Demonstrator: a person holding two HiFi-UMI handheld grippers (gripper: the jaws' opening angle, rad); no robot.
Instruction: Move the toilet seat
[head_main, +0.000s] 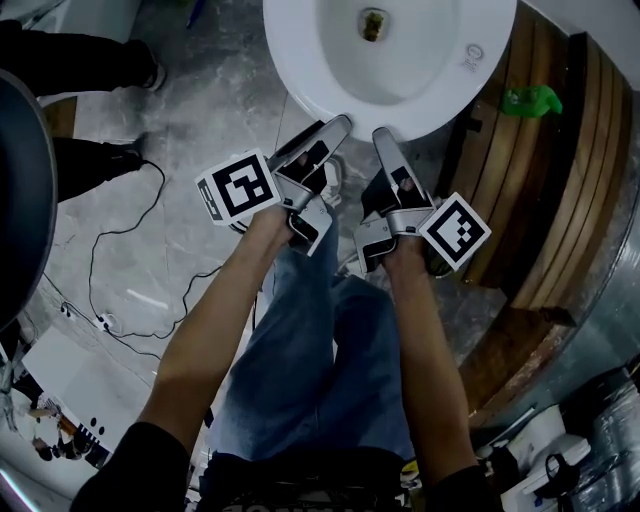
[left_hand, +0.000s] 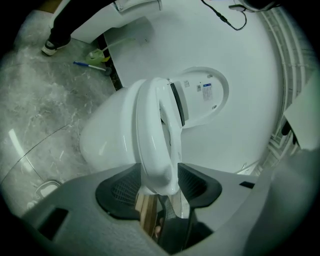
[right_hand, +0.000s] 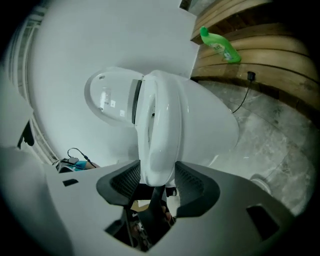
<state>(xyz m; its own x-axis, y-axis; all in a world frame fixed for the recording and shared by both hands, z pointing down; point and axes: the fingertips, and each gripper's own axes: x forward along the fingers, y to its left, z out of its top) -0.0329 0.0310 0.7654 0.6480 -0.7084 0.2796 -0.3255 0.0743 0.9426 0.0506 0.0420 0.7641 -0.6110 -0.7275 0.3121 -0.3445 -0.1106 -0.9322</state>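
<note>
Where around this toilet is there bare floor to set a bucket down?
Bare marble floor lies left of the toilet bowl, bordered by a bystander's shoes and the black cable. Crowded: the bowl's front, where the left hand-held gripper and right hand-held gripper meet the rim, and the wooden steps with the green bottle.

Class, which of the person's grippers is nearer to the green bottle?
Right. The right gripper is at the front of the toilet seat, on the side toward the green bottle; the left gripper is beside it, farther from the bottle.
</note>
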